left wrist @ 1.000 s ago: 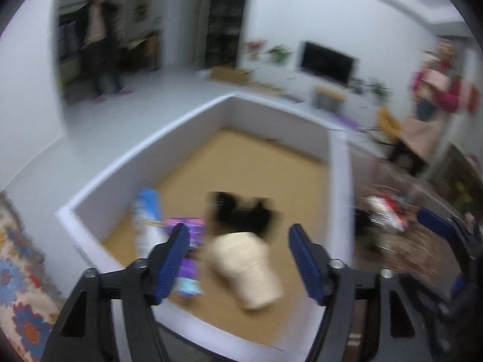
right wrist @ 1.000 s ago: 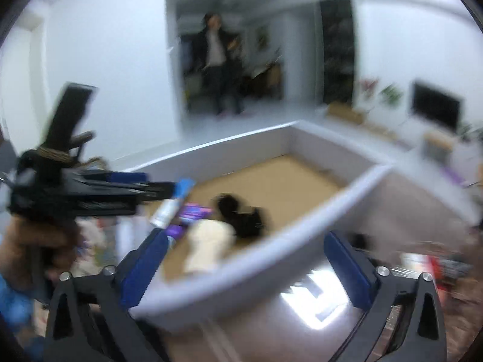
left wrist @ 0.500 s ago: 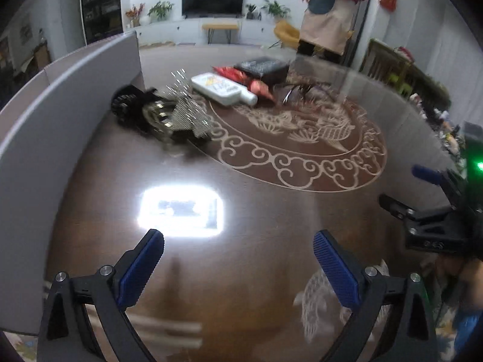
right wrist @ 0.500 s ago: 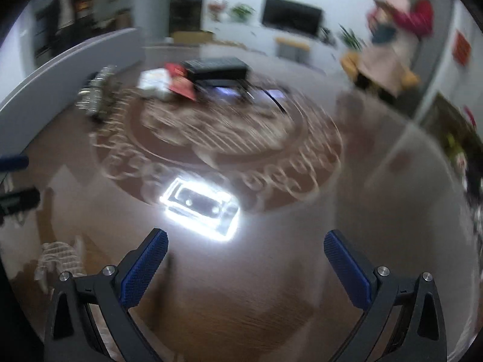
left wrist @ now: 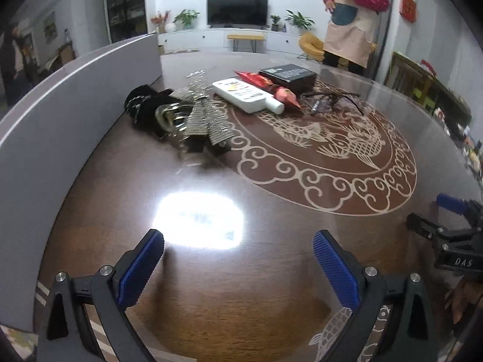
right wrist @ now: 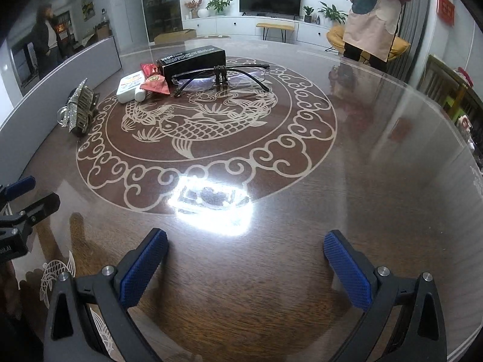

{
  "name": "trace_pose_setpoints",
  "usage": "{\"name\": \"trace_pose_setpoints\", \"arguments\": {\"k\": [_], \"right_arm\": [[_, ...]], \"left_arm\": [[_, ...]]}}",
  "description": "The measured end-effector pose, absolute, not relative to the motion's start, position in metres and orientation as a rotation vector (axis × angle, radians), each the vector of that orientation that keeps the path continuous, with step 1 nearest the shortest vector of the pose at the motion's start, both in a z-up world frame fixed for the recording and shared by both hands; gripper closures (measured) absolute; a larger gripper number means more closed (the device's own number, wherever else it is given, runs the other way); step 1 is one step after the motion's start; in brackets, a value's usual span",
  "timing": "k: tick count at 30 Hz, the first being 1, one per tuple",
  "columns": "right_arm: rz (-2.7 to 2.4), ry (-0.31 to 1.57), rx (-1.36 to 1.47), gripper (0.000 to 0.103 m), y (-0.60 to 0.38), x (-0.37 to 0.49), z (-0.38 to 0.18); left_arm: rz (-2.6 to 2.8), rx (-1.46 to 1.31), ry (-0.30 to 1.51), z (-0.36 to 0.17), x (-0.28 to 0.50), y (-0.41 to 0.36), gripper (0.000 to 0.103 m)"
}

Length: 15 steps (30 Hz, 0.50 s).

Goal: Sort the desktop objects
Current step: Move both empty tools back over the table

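A: Where are we w/ the left tool [left wrist: 238,252]?

B: Wide open, nothing btwn the blue pads, hovering low over the counter [left wrist: 271,286]. Right tool [right wrist: 246,253] same: spread wide, holding nothing.

A: And the stuff to sort?

B: All well ahead of both tools, far side of the counter. Ahead-left of our left tool, just beside the grey box wall [left wrist: 60,96], we see a black pouch [left wrist: 145,105] touching a sparkly hair clip [left wrist: 205,117]. Further ahead: white bottle [left wrist: 246,95] lying flat, red packet [left wrist: 271,86] against it, black box [left wrist: 288,74] behind that.

A: Glasses?

B: Glasses [right wrist: 220,78] straight ahead of our right tool, just in front of the black box, arms unfolded. Can't tell if they touch it.

A: Anything nearer?

B: Only a bright light glare on the counter, right ahead of each tool. Right tool shows at the far right edge of the left view.
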State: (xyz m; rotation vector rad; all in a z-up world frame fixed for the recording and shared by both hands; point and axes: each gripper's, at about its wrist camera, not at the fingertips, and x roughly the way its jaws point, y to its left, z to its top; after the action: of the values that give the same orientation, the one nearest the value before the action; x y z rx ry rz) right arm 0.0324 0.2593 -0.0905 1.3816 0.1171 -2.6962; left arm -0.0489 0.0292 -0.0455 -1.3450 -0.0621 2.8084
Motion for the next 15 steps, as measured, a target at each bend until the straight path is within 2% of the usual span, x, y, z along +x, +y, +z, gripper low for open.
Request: {"name": "trace_pose_setpoints", "arguments": {"k": [3,11,13,15], "right_arm": [[-2.697,0.118,1.381,0.000,0.260,0.032,-0.092],[-2.693,0.100,1.381,0.000,0.262,0.031,-0.090],[-2.708,0.006,1.379,0.000,0.271,0.024,-0.090],[-2.703,-0.238,1.321,0.000,0.292,0.004,-0.081]], "left_arm": [[2.795,-1.378,-0.121,-0.050,-0.053,0.023,0.001],[2.789,-1.424,-0.027,-0.051,-0.054,0.032,0.000],[2.788,-1.421,-0.031,-0.050,-0.053,0.031,0.000],[2.787,-1.415,-0.044,-0.050,-0.054,0.030,0.000]]}}
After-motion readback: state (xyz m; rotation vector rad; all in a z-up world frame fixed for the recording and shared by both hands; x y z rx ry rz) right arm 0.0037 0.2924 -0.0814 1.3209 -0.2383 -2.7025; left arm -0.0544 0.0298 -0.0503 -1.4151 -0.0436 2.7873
